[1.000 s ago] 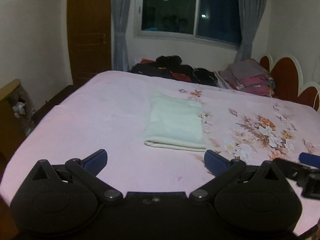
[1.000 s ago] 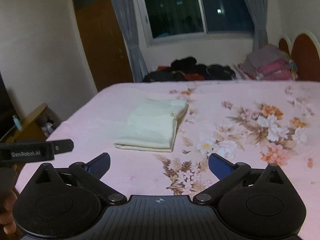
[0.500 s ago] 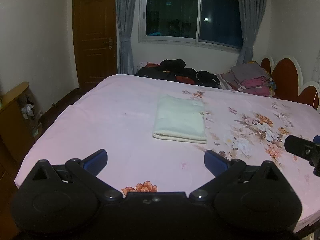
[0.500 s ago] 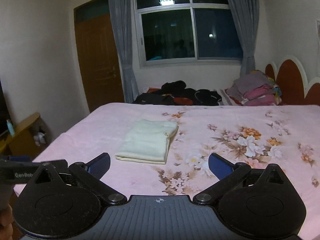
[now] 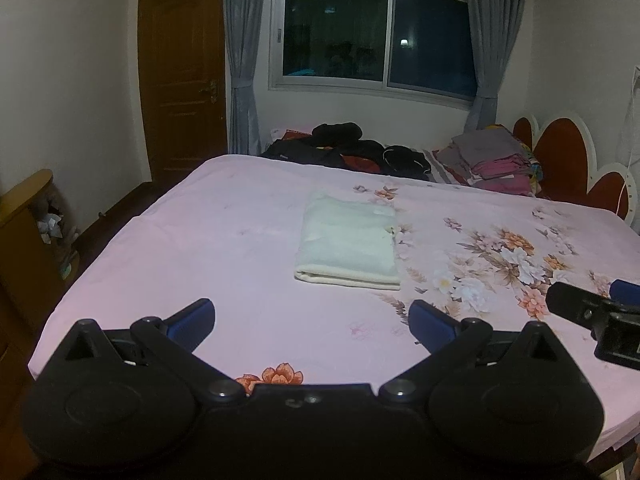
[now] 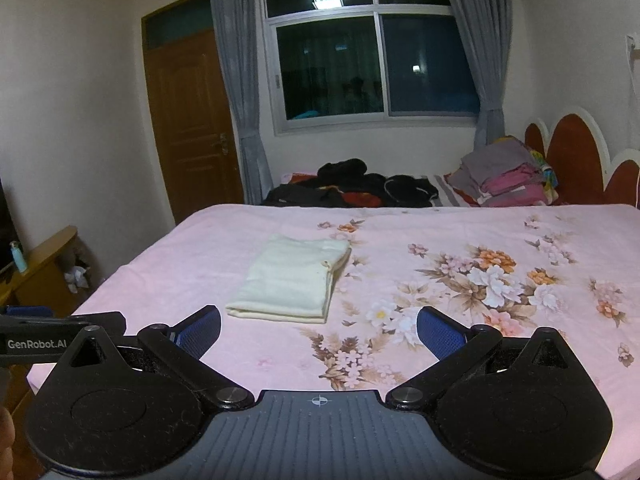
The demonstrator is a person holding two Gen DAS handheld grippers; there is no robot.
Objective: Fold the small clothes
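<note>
A cream garment (image 5: 349, 247) lies folded into a neat rectangle in the middle of the pink floral bedsheet (image 5: 200, 240); the right wrist view shows the same folded garment (image 6: 292, 280). My left gripper (image 5: 311, 319) hovers open near the bed's front edge, well short of the garment, nothing between its blue pads. My right gripper (image 6: 318, 330) is also open and empty, held back from the garment. The right gripper's tip (image 5: 592, 312) shows at the right edge of the left wrist view, and the left gripper's body (image 6: 52, 336) shows at the left edge of the right view.
Dark clothes (image 5: 348, 152) are heaped at the far side of the bed, with a stack of folded grey and pink clothes (image 5: 496, 160) by the red headboard (image 5: 560, 152). A wooden cabinet (image 5: 24, 240) stands left of the bed; door and window behind.
Both grippers have pulled back and risen away from the folded garment, so it looks smaller and farther; both stayed open. The garment has not moved.
</note>
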